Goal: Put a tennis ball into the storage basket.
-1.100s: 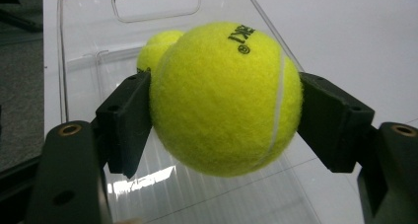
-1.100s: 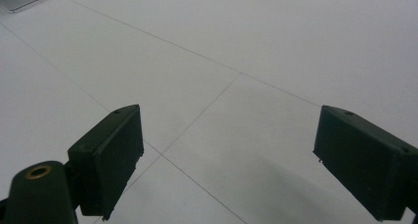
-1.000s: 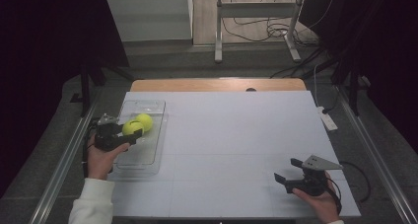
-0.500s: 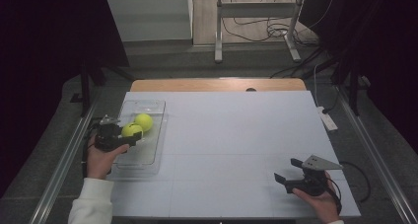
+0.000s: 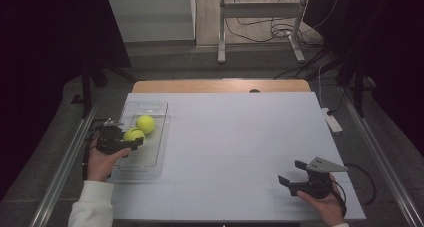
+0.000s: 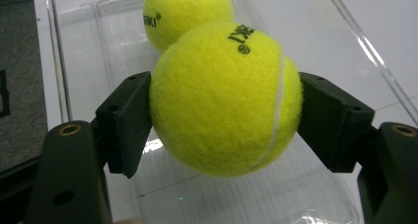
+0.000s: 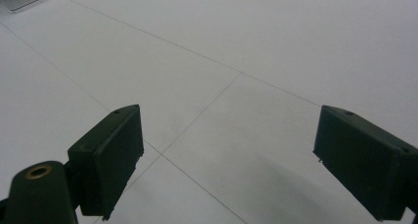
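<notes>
Pale grey and marked with thin grid lines, the table (image 5: 240, 152) stands in a dim room with dark surroundings. At its left side the left gripper (image 5: 131, 142) pinches a tennis ball (image 5: 133, 135) between its two black jaws, the pads pressing on opposite sides of it. In the left gripper view this held ball (image 6: 226, 98) is bright yellow-green and fuzzy, with a white seam curving down its right side and dark printed lettering near the top. It hangs over a clear plastic tray (image 5: 157, 152) that lies along the table's left edge. A second tennis ball (image 5: 145, 123) of the same colour rests in the tray just beyond the held one; whether the two touch I cannot tell. Well apart, near the front right corner, the right gripper (image 5: 294, 173) sits in the person's hand with its jaws spread wide and bare tabletop between them. A white power strip (image 5: 332, 121) lies off the table's right edge, and cables trail across the floor behind.
</notes>
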{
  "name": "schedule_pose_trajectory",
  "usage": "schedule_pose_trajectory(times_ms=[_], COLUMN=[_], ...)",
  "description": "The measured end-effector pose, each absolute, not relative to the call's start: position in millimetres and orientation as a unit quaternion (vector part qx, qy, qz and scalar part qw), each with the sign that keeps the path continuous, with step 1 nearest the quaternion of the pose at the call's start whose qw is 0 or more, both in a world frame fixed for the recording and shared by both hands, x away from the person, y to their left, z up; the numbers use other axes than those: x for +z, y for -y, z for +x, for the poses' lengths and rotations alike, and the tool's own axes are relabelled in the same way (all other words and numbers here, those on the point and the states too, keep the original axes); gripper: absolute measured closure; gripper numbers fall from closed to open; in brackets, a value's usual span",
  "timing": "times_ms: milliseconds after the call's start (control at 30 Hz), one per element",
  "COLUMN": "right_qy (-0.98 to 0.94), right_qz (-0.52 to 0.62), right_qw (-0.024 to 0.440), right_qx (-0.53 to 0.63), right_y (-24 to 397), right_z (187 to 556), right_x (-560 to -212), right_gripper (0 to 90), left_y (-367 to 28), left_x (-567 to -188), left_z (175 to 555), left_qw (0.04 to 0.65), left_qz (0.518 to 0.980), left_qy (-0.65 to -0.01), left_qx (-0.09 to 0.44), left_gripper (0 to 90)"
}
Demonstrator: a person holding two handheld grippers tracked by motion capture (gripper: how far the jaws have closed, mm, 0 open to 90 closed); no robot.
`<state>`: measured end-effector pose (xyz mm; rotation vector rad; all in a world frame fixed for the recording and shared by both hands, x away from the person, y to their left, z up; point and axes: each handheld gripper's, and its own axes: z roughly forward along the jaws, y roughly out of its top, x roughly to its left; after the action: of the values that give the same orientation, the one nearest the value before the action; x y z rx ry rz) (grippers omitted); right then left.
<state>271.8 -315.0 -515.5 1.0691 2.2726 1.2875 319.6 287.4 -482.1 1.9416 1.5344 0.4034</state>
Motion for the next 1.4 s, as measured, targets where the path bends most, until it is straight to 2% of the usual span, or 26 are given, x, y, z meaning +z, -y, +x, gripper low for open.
schedule_pose_trajectory(times_ms=[500,600,700,967,1400], right_qy=[-0.795,-0.796,-0.795,-0.796,-0.789], right_qz=[0.374,0.374,0.374,0.374,0.379], right_qw=[0.159,0.159,0.159,0.16,0.161], right_qx=[0.45,0.45,0.45,0.45,0.456], right_y=[315,315,315,315,320], right_z=[272,272,272,272,272], right_x=[-516,-516,-516,-515,-515], right_gripper=[11.7,11.7,11.7,11.7,11.7], left_y=[-286,-286,-287,-283,-272], left_x=[-485,-484,-476,-473,-464], left_z=[321,320,317,316,301], left_qw=[0.292,0.296,0.332,0.355,0.423], left_qz=[0.743,0.739,0.725,0.724,0.716], left_qy=[-0.583,-0.581,-0.581,-0.569,-0.529], left_qx=[0.153,0.168,0.164,0.161,0.169], left_gripper=[26.7,21.9,18.1,14.3,15.0])
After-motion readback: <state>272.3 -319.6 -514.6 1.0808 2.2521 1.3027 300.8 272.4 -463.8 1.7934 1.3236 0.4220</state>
